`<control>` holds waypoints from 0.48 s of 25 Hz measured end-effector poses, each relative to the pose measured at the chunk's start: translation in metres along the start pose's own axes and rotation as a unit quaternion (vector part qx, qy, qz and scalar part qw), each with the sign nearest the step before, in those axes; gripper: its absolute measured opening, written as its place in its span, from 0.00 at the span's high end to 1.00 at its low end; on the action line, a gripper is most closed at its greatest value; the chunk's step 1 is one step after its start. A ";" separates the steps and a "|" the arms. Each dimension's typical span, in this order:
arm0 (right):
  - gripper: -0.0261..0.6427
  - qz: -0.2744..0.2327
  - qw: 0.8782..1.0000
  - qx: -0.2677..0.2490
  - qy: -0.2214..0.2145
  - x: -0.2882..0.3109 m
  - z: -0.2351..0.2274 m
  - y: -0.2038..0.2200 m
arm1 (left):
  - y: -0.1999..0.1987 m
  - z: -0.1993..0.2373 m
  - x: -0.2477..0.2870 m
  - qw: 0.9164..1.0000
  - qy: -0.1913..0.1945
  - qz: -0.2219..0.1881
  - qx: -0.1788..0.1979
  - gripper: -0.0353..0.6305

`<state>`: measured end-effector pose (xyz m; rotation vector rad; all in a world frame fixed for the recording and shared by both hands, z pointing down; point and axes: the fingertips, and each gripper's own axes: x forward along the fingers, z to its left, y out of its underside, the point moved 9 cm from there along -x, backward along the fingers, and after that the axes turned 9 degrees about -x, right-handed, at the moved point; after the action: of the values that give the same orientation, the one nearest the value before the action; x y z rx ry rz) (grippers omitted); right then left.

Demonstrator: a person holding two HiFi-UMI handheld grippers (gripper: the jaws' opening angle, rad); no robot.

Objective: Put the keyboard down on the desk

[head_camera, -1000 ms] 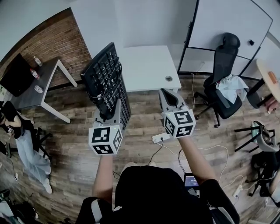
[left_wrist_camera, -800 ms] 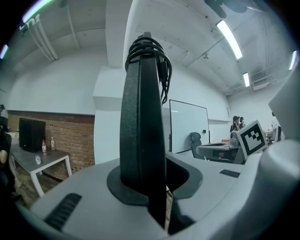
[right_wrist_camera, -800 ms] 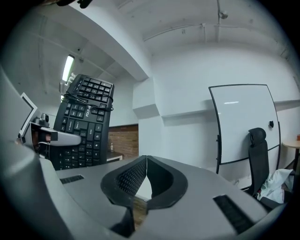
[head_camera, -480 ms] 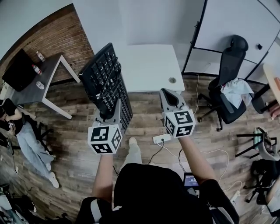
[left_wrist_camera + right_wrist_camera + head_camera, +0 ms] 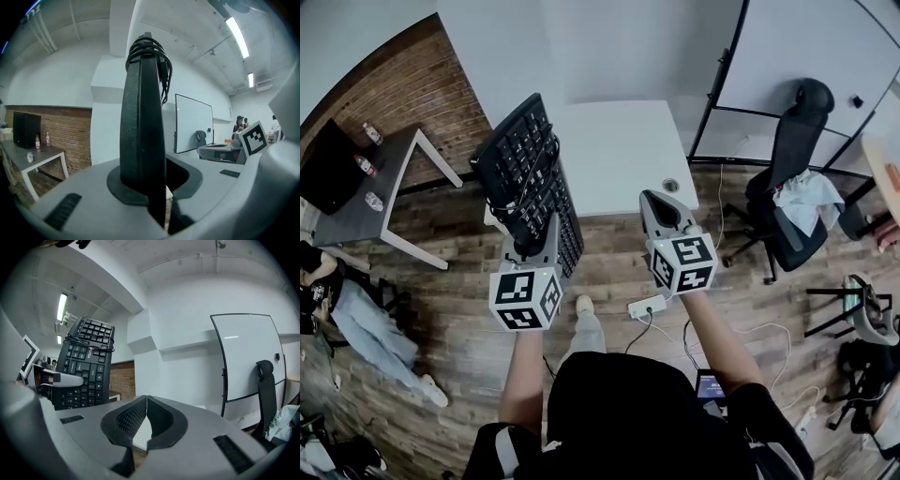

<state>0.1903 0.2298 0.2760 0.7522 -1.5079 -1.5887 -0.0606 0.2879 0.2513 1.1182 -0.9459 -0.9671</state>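
A black keyboard (image 5: 525,178) with its cable wound round it is held up in the air, tilted on edge, over the left front corner of the white desk (image 5: 623,150). My left gripper (image 5: 532,246) is shut on the keyboard's near end. In the left gripper view the keyboard (image 5: 140,122) stands edge-on between the jaws. My right gripper (image 5: 661,208) hovers at the desk's front right edge, shut and empty. In the right gripper view its jaws (image 5: 146,401) meet, and the keyboard (image 5: 86,362) shows at the left.
A round cable hole (image 5: 672,186) sits at the desk's front right corner. A black office chair (image 5: 787,187) stands to the right, a dark side table (image 5: 366,183) with bottles to the left. A power strip (image 5: 645,307) and cables lie on the wood floor. A person (image 5: 337,300) is at far left.
The head view has shifted a little, so the desk sits slightly nearer. Both grippers and the keyboard keep nearly the same pose. The person's foot has come into view below.
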 end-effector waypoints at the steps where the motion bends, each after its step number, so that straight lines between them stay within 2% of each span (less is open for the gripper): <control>1: 0.90 0.002 1.000 0.003 0.001 0.015 -0.002 -0.003 | -0.005 0.010 0.012 1.000 0.001 0.002 -0.002 0.82; 4: 0.90 0.009 1.000 0.010 0.007 0.059 -0.004 -0.013 | -0.022 0.042 0.044 1.000 0.006 0.005 -0.004 0.82; 12: 0.90 0.004 1.000 0.005 0.016 0.109 0.000 -0.017 | -0.026 0.079 0.078 1.000 0.021 0.004 0.000 0.82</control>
<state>0.1331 0.1360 0.2709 0.7722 -1.4940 -1.5568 -0.1160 0.1879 0.2491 1.1294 -0.9148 -0.9338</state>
